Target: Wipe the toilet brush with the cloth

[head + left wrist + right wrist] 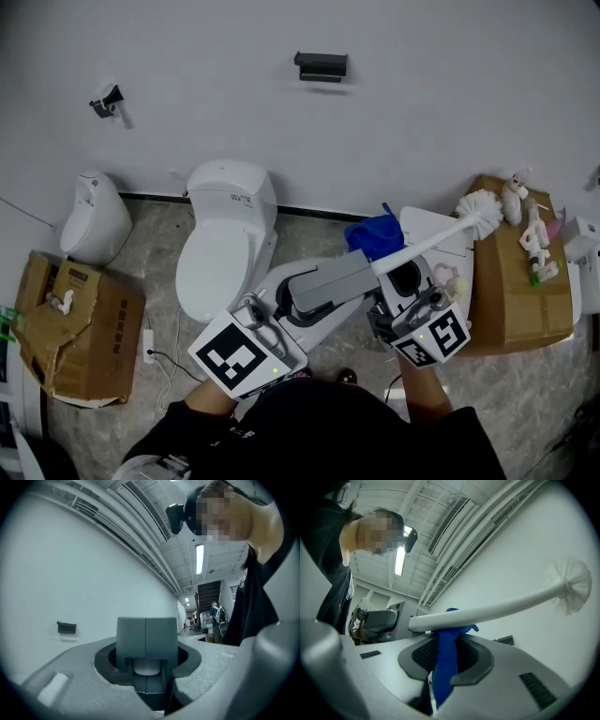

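Note:
The white toilet brush [427, 244] slants up to the right, its bristle head [481, 212] over the cardboard box. My left gripper [361, 272] reaches in from the lower left and is shut on the handle's end, which shows as a white stub [147, 667] between the grey pads [145, 639]. My right gripper [398, 286] is shut on a blue cloth [375, 234]. In the right gripper view the cloth [445, 660] stands up out of the gripper [443, 672] and meets the underside of the handle [487, 613]; the brush head [574, 585] is at the far right.
A white toilet [225, 244] stands against the wall, with a small white urinal-shaped fixture [94, 217] to its left. Cardboard boxes sit at the left [80, 323] and right [520, 286], the right one bearing small items. A black bracket [322, 66] hangs on the wall.

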### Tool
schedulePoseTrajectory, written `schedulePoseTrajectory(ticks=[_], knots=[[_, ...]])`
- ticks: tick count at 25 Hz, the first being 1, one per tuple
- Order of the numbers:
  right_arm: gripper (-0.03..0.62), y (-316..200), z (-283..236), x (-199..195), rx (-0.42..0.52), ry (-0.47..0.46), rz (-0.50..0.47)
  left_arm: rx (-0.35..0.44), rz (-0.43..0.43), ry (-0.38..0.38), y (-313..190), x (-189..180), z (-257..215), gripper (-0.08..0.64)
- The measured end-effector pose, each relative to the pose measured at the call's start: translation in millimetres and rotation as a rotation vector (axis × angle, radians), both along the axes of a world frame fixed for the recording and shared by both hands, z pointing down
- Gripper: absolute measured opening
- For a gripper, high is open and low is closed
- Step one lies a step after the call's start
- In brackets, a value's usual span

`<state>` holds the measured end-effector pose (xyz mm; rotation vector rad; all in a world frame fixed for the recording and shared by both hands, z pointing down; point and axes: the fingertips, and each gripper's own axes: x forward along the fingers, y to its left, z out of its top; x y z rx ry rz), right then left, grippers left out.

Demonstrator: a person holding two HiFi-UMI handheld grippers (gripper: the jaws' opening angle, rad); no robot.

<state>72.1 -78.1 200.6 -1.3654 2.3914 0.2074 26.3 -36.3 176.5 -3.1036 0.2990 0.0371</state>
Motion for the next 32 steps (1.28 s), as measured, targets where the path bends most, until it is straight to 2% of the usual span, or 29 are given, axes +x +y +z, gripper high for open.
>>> schedulePoseTrajectory(ticks=[12, 32], knots=[[0.074, -1.7, 1.1, 14.5, -0.015, -0.032, 0.025, -0.007, 0.005, 0.001, -0.8, -1.1, 0.7, 0.158], [0.074, -3.7, 0.6, 58.5, -0.033, -0.093, 0.12, -0.009, 0.02, 0.009, -1.0, -1.6, 1.6, 0.158]])
